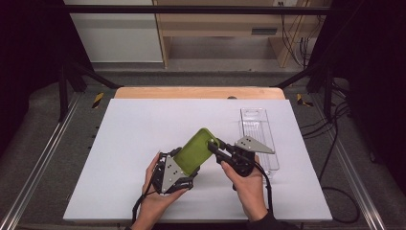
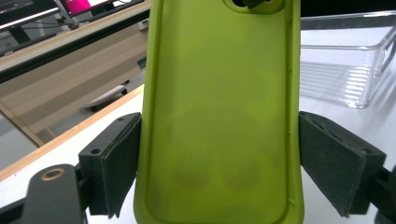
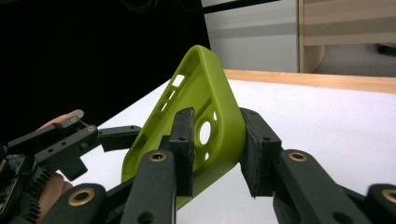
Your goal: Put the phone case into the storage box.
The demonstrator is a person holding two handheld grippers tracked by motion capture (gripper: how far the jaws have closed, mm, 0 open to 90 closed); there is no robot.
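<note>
Where the person's forearms come in at the bottom of the high view, each hand carries a gripper, and both grippers meet on one green phone case [image 1: 195, 152] raised above the white table top [image 1: 124, 143]; the left hand [image 1: 152, 189] holds the left gripper [image 1: 184, 165] at the case's lower end, the right hand [image 1: 249, 184] holds the right gripper [image 1: 215, 148] at its upper corner; the case slants from lower left up to upper right between them.

In the left gripper view the case stands upright between the two black jaws, its hollow inner side facing the camera; the left gripper's pads [image 2: 122, 163] press on its two long edges, so this gripper is clamped across the case's width, jaws standing wide.

In the right gripper view the right gripper [image 3: 215, 140] pinches the case's rounded corner near the camera cut-out; its pads [image 3: 184, 140] lie against both faces of the thin wall, a narrow, firm grip; the left gripper shows farther off at the left of that view.

Beyond the right gripper, a clear plastic tray [image 1: 258, 132] lies on the table near its right edge, just beside the case's top; farther back runs the table's wooden edge [image 1: 198, 92], then a pale cabinet [image 1: 115, 33] and wooden shelving [image 1: 225, 24] on the floor behind.
</note>
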